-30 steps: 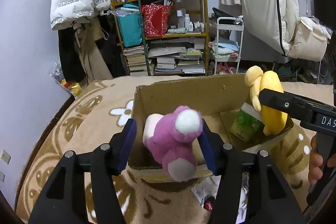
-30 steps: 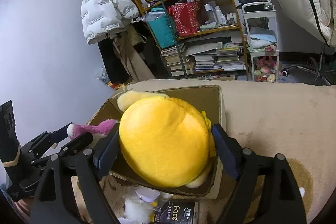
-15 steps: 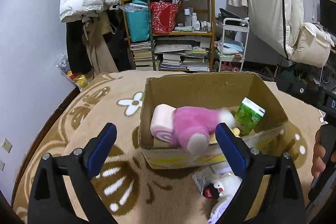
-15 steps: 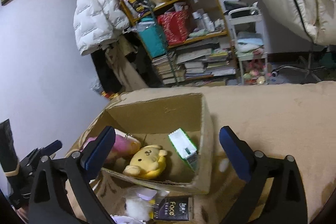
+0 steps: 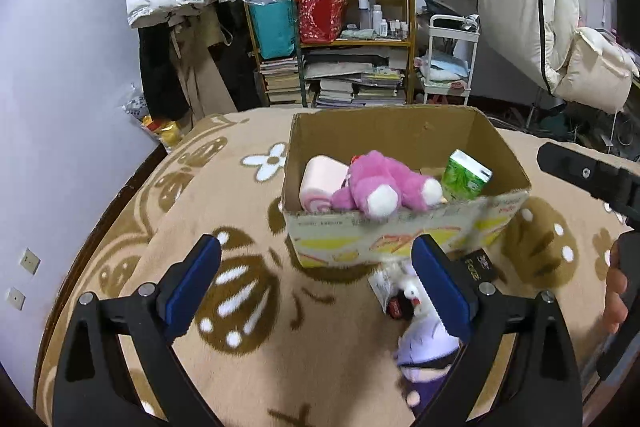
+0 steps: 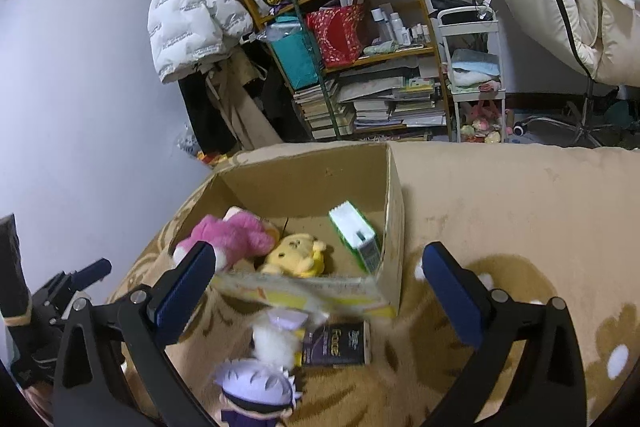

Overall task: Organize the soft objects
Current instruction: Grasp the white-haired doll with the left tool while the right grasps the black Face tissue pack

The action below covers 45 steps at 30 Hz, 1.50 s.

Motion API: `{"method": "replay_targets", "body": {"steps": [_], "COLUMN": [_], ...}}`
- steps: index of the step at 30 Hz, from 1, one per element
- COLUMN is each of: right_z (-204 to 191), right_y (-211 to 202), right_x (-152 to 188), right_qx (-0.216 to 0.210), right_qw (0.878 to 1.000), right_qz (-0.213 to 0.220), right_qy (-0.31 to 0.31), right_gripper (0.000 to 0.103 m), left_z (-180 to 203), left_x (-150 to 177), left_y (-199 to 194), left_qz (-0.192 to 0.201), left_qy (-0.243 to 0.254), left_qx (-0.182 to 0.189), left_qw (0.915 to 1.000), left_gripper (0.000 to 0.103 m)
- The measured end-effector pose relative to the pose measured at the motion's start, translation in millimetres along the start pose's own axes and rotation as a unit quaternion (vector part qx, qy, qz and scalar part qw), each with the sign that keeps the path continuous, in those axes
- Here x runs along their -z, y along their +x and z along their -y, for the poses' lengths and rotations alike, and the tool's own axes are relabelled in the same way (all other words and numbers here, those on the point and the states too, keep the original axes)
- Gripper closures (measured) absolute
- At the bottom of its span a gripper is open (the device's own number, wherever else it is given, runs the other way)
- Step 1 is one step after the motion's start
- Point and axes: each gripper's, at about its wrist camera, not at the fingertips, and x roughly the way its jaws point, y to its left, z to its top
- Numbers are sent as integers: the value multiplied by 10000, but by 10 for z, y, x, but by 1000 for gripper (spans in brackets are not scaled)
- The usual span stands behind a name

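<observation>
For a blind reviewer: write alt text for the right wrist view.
An open cardboard box on a beige blanket holds a pink plush, a yellow plush and a green pack. The right gripper hovers open above a purple-haired doll.

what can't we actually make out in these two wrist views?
- Yellow plush: hidden in the left wrist view behind the pink plush and the box front wall.
- Purple-haired doll: face cut off by the right wrist view's bottom edge; motion-blurred in the left view.
- Black pack: only "Face" legible.
</observation>
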Motion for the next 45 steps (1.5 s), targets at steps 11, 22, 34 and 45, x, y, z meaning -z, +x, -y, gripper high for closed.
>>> {"method": "replay_targets", "body": {"steps": [11, 22, 34, 45], "right_z": [-102, -27, 19, 158], "right_y": [-159, 46, 398, 764], "right_x": [216, 312, 418, 574], "right_qx": [85, -30, 119, 275], "right_qw": [9992, 9965, 9904, 9782], "right_qz": [-395, -818, -1376, -2041], "right_qy": [14, 155, 109, 285], "right_gripper": [0, 0, 12, 12], "left_z": [47, 245, 419, 676], "left_x": [202, 358, 411, 564], "left_y": [-199, 88, 558, 881], "left_qz": [-379, -878, -1494, -2125], "left_qy": [-135, 26, -29, 139], "left_qx": [324, 585, 783, 1080], "left_qw": [9987, 9944, 9857, 9711], "left_gripper": [8, 8, 8, 8]}}
